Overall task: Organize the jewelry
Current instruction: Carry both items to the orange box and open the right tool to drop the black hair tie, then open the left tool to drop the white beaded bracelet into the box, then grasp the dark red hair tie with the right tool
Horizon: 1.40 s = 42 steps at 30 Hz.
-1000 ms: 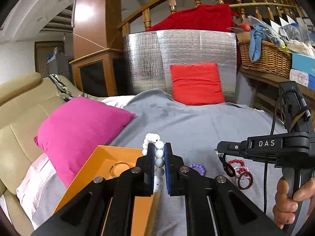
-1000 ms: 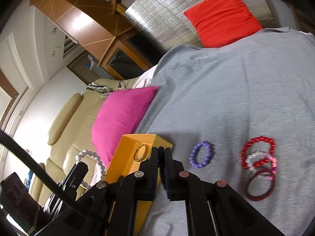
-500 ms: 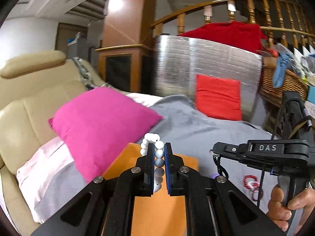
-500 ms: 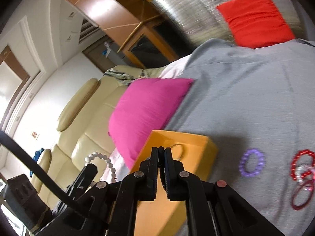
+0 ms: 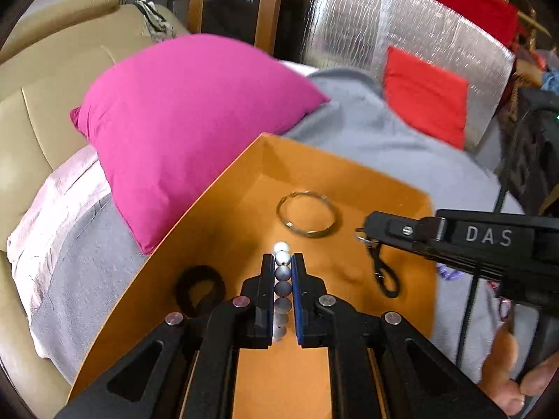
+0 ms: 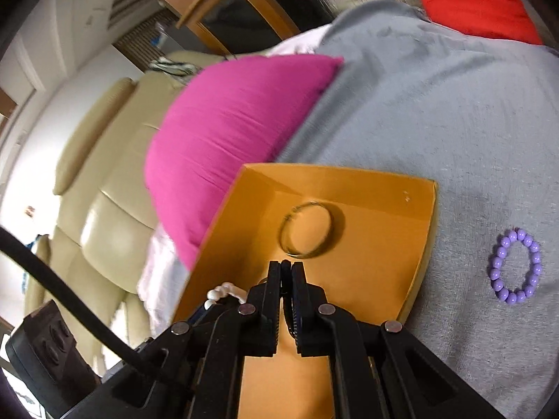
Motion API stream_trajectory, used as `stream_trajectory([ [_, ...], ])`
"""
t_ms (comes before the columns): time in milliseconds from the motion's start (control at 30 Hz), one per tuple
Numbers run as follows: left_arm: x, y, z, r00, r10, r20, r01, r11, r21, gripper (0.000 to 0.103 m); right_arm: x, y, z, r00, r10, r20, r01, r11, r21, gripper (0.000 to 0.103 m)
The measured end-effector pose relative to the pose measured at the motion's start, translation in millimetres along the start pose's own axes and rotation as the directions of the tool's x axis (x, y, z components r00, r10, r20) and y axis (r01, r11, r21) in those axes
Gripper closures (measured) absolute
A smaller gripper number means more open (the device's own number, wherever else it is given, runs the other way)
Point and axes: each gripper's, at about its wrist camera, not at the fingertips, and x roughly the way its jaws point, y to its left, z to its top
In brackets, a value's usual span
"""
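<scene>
My left gripper [image 5: 282,262] is shut on a white bead bracelet [image 5: 281,255] and holds it over the orange box [image 5: 244,188]. Its beads also show in the right wrist view [image 6: 220,291]. In the box lie a metal bangle [image 5: 307,213] and a black hair tie [image 5: 200,288]. My right gripper [image 6: 285,268] is shut on a thin black band [image 6: 288,300] over the same box [image 6: 424,244]; the band hangs from its tip in the left wrist view [image 5: 382,274]. The bangle [image 6: 307,234] lies just ahead of it. A purple bead bracelet [image 6: 516,269] lies on the grey cloth.
A pink pillow [image 5: 188,111] lies against the box's left side on a beige sofa [image 5: 38,104]. A red cushion [image 5: 424,94] leans on a silver panel [image 5: 370,24] at the back. Grey cloth [image 6: 454,111] covers the surface around the box.
Both grippers have moved left and down over the orange box, each still holding its item. The red bracelets have left both views.
</scene>
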Motion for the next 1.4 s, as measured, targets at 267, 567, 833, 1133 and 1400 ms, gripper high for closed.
stream_trajectory([
  [267,27.1,-5.4,-6.1,0.995,0.022,-0.099,-0.023,1.000,-0.015,0.092,5.8,-10.4,2.2,0.997,-0.075,-0.002,0.075,0.997,0.033,0.084],
  [567,-49.1,-31.6,6.3,0.974,0.074,0.214,-0.062,0.996,-0.064,0.023,-101.4,-30.1,-9.8,0.960,-0.134,0.244,0.146,0.989,-0.032,0.037],
  [833,-98.8,-102.2,-13.6,0.913,-0.036,0.406,0.034,0.999,0.013,0.011,-219.7,-102.1,-45.2,0.906,-0.203,0.371,0.192,0.979,0.068,0.037],
  [1133,-72.1,-175.7,-26.9,0.972,-0.142,0.190,0.123,0.986,0.112,0.011,-242.1,-202.2,-79.4,0.937,-0.177,0.302,0.087,0.953,0.290,0.040],
  [1400,-10.0,-186.6,-36.6,0.989,-0.067,-0.134,0.083,0.989,0.119,0.011,-199.3,-243.7,-82.2,0.983,-0.135,0.126,0.079,0.924,0.374,0.059],
])
